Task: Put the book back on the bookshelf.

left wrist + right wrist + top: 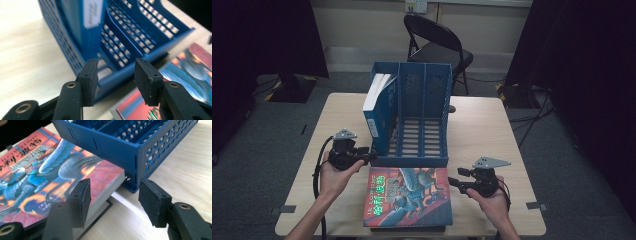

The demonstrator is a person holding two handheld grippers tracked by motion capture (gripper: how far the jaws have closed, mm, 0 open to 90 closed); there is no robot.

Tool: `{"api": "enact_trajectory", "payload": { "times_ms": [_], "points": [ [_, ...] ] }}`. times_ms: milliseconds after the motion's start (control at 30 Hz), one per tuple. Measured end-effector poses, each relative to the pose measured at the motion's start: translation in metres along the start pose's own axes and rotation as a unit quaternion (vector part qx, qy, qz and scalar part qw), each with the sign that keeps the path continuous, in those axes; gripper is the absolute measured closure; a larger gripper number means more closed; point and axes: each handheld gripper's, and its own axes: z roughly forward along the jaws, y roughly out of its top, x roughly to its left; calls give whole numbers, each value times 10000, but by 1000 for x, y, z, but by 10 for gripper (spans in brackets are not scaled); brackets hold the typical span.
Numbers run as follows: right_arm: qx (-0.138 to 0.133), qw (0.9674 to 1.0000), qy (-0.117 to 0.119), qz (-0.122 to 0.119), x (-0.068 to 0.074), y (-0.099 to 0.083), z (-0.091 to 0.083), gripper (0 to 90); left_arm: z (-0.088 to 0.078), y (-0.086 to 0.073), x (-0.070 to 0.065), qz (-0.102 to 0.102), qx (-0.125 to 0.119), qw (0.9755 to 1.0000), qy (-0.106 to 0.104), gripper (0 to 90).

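Item one: left tongs, held in the person's left hand at the front left corner of the blue file rack. Jaws stand apart with nothing clamped between them; in the left gripper view the rack's low front rim shows through the gap, and the pads press on nothing.

Item two: right tongs, held in the right hand just beside the right edge of the colourful book. Jaws parted and holding nothing; in the right gripper view the gap frames the book's corner and the rack's front right corner.

Item three: colourful book, red and blue illustrated cover, lying flat on the pale wooden surface, directly in front of the rack and near the surface's front edge. A dark, thin item lies under it, what it is cannot be told.

Item four: blue file rack, three upright compartments with slotted walls, standing mid-surface. Left compartment holds one blue book upright, leaning slightly; the other two compartments carry nothing visible.

Item five: black folding chair, on the floor beyond the far edge of the surface.
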Motion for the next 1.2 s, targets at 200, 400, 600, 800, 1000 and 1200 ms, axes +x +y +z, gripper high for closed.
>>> {"api": "enact_trajectory", "payload": {
  "times_ms": [200,400,600,800,1000,1200],
  "points": [
    [45,10000,47,-36,2,2,4,442,0,-17,-2,12,121,9999,-67,531],
    [184,9997,113,-91,6,1,12,448,1,-34,-15,272,418,9987,-67,548],
    [295,9990,318,-114,11,1,20,477,-1,-46,-23,217,430,9988,37,525],
    [294,9989,347,-105,12,0,21,478,-7,-62,-27,243,226,9994,-71,533],
    [320,9990,255,-172,16,1,20,509,-5,-63,-26,-7,206,9998,-81,542],
    [305,9990,279,-147,19,-2,16,533,-5,-66,-24,-208,100,9996,-134,546]
  ]
}}
